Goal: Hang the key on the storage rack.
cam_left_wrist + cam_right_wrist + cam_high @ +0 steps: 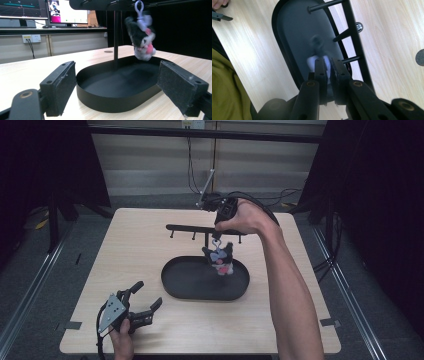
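Note:
A small black, white and pink plush toy hangs by a lilac clip over the far side of a black oval tray. My right gripper points straight down with its jaws shut on that clip, just in front of a black peg rack. In the right gripper view the toy is a blur beneath the right gripper, with the rack's pegs beside it. My left gripper rests open on the table, front left of the tray, facing the tray and the toy.
The rack's post stands behind the tray. A dark round grommet sits in the tabletop near the rack. Monitors stand on a desk beyond the table. Black curtains flank both sides of the wooden table.

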The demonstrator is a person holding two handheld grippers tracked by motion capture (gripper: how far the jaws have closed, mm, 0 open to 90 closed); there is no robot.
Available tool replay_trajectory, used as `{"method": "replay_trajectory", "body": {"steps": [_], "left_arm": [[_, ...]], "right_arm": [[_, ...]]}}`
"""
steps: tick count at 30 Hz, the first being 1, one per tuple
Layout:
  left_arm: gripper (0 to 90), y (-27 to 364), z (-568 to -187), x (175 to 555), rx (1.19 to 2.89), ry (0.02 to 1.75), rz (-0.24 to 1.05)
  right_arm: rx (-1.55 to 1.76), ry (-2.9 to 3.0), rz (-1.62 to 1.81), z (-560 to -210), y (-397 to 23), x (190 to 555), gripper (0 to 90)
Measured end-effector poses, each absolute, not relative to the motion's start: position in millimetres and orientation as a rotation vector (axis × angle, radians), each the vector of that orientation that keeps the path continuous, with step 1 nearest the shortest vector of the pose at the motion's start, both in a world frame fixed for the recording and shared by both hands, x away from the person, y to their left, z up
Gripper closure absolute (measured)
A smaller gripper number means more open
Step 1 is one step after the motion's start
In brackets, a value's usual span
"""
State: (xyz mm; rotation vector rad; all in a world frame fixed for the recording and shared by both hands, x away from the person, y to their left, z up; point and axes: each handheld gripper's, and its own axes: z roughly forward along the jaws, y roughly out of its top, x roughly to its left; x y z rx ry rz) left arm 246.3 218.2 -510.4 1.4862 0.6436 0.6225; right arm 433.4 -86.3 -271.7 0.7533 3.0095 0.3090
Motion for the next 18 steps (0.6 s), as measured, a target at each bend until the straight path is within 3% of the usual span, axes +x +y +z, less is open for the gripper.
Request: {"method": "replay_trajectory", "body": {"steps": [18], "left_arm": [[15.4, 218.0, -510.4, 246.2, 1.487, 0.645, 0.622]], "right_arm": [[0.788, 2.967, 0.588, -277.6, -113.9, 407.2, 70.7]]}}
